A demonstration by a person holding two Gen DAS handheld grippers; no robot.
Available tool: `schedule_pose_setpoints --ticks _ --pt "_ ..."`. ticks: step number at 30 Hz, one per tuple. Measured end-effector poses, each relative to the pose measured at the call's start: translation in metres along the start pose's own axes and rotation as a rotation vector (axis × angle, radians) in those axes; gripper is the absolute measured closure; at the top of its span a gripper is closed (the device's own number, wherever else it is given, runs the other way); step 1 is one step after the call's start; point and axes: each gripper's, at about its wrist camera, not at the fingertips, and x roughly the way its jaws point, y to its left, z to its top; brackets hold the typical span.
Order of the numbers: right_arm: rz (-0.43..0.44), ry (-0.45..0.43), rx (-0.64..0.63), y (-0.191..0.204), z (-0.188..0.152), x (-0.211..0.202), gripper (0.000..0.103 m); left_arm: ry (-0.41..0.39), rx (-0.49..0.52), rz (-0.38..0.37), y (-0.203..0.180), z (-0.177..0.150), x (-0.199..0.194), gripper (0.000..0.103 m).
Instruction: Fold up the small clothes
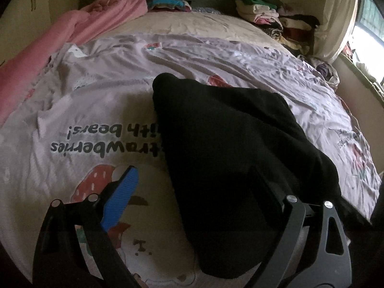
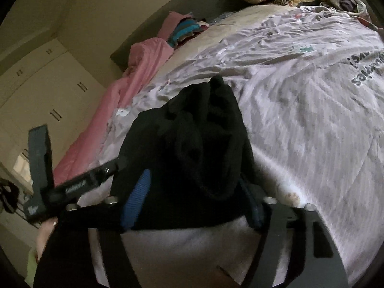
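Observation:
A black garment (image 1: 223,144) lies bunched on the printed bedspread (image 1: 96,110), draped over the right finger of my left gripper (image 1: 192,192). The left blue pad (image 1: 122,199) stands free and wide of the cloth, so the left gripper is open. In the right wrist view the same black garment (image 2: 196,144) hangs bunched between the fingers of my right gripper (image 2: 194,192). The left blue pad (image 2: 136,199) presses against the cloth. The right gripper is lifted above the bedspread (image 2: 300,120) and shut on the garment.
A pink blanket (image 1: 48,48) lies along the bed's left side. A striped folded stack (image 1: 165,0) and a pile of folded clothes (image 1: 276,19) sit at the head. A window (image 1: 369,24) is at the right. Wardrobe doors (image 2: 48,91) stand beyond the bed.

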Motion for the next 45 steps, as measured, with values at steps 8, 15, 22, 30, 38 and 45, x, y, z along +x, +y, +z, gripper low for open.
schedule_pose_setpoints --ticks 8,15,22,30,38,45 --pt "-0.071 -0.013 -0.036 -0.009 -0.003 -0.003 0.084 0.001 -0.001 -0.017 0.003 -0.009 -0.005 0.018" --pt "-0.138 0.014 -0.073 -0.005 -0.007 0.002 0.074 -0.003 0.002 -0.017 0.002 -0.014 -0.01 0.018" --pt "-0.205 -0.076 -0.159 0.011 -0.009 -0.031 0.042 -0.024 0.005 -0.023 0.001 -0.022 -0.024 0.018" --pt "-0.255 -0.185 -0.263 0.027 -0.013 -0.075 0.012 -0.067 0.015 -0.041 -0.001 -0.032 -0.05 0.01" --pt "-0.277 -0.245 -0.323 0.042 -0.027 -0.107 0.004 -0.11 0.051 -0.053 -0.008 -0.055 -0.081 0.01" --pt "-0.307 -0.266 -0.382 0.059 -0.05 -0.122 0.004 -0.133 0.07 -0.049 -0.01 -0.092 -0.1 0.01"
